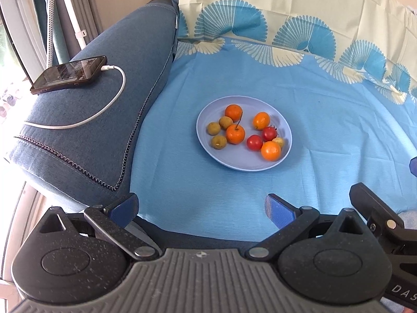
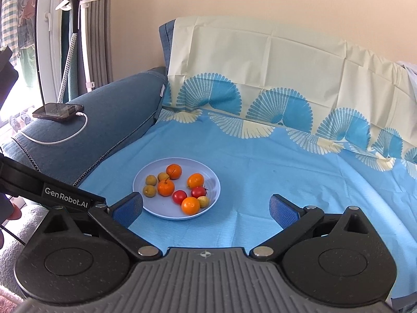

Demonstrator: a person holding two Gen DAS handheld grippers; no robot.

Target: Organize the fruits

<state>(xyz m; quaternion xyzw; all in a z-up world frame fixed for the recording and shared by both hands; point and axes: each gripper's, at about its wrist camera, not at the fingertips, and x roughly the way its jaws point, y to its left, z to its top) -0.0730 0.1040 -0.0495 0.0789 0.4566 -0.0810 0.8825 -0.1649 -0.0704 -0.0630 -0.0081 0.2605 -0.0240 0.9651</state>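
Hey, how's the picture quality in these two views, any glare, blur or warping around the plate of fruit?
Left wrist view: plate and fruit sharp and evenly daylit, window at far left blown out, phone screen reflecting. Right wrist view: plate also sharp, soft shadows only, and fisheye warping curves the patterned sheet along its border.

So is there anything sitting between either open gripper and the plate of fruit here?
Nothing visible. Bare blue sheet lies between the left gripper and the plate, and likewise ahead of the right gripper. The phone and its cable lie off to the side on the sofa arm, apart from that path.
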